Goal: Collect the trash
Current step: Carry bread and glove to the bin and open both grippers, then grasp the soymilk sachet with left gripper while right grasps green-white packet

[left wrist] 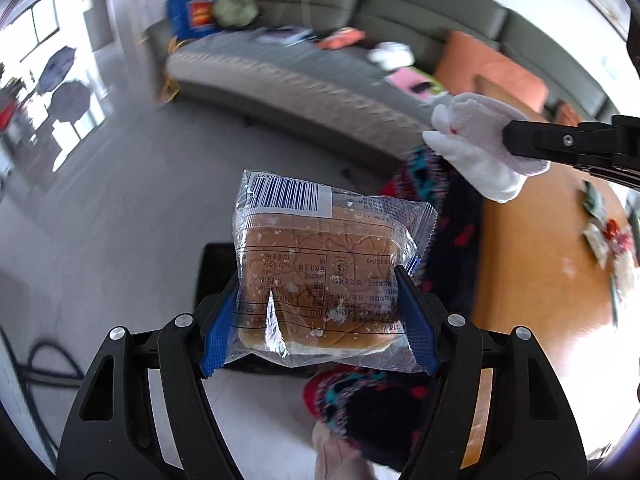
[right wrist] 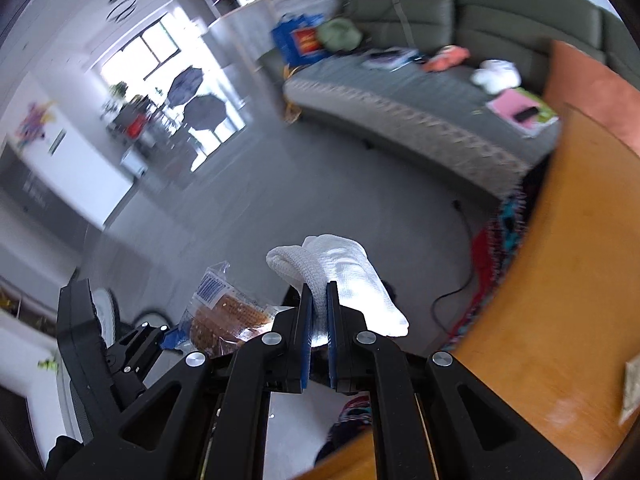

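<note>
Left gripper clamps a wrapped bread packet — right gripper pinches a white sock.

Bright daylight from the far-left windows; motion-blurred sofa and room, fisheye-curved, dark-vignetted edges, near parts sharp.

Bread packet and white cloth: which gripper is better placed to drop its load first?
Probably left: the left gripper holds the bread packet over a black bin; the right gripper's cloth hangs over bare floor.
</note>
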Tool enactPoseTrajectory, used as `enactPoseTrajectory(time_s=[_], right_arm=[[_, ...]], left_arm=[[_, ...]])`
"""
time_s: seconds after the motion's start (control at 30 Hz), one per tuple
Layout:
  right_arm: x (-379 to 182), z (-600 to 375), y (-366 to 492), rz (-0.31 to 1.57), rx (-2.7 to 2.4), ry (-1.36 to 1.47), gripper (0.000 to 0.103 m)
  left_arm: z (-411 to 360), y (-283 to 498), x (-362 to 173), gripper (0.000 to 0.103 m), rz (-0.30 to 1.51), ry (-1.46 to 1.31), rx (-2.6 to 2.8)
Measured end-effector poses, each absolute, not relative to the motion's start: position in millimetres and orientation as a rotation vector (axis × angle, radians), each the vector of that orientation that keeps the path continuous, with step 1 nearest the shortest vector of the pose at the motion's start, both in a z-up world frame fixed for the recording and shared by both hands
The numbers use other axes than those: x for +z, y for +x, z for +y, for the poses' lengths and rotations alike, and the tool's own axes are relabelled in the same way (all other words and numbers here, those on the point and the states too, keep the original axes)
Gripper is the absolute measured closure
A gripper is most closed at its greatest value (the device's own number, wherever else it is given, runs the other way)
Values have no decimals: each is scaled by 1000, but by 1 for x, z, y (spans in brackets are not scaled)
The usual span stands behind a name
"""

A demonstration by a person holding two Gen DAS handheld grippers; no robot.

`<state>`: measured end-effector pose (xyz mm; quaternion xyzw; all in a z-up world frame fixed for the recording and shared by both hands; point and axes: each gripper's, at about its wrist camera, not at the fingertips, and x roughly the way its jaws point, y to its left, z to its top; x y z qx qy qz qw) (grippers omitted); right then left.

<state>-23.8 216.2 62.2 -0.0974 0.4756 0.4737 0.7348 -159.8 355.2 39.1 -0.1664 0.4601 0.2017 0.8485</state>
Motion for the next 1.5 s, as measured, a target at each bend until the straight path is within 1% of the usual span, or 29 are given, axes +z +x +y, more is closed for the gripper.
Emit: enactPoseTrajectory(time_s=[0.2,0.23,0.3,0.33,0.37,0.63,0.97,1.2,1.5], right_arm=[[43,272,-44,1111,1115,-273,96],[42,277,-46,1124,1122,-279,92],[35,295,-53,1152,1128,-312,63],[33,304,-54,1146,1116,-329,42],[33,312,-56,1119,1101,-341,39],[35,327,-59,1080,1117,-368,39],[51,299,-46,1055,1093,-305,39],[70,253,-31,1027,1045,-231,39],[87,167,4,996,917,-133,39]], left_arm=[[396,-186,22,33,1006,-409,515],[403,-189,20,32,1012,-422,528],[413,-192,17,12,1023,-432,563],[415,-194,18,6,1018,-424,587],[418,-195,19,6,1009,-412,611],[433,-196,26,6,1015,-424,654],[422,-185,37,6,1003,-370,608],[387,-163,58,6,965,-306,529],[315,-112,76,6,942,-219,366]])
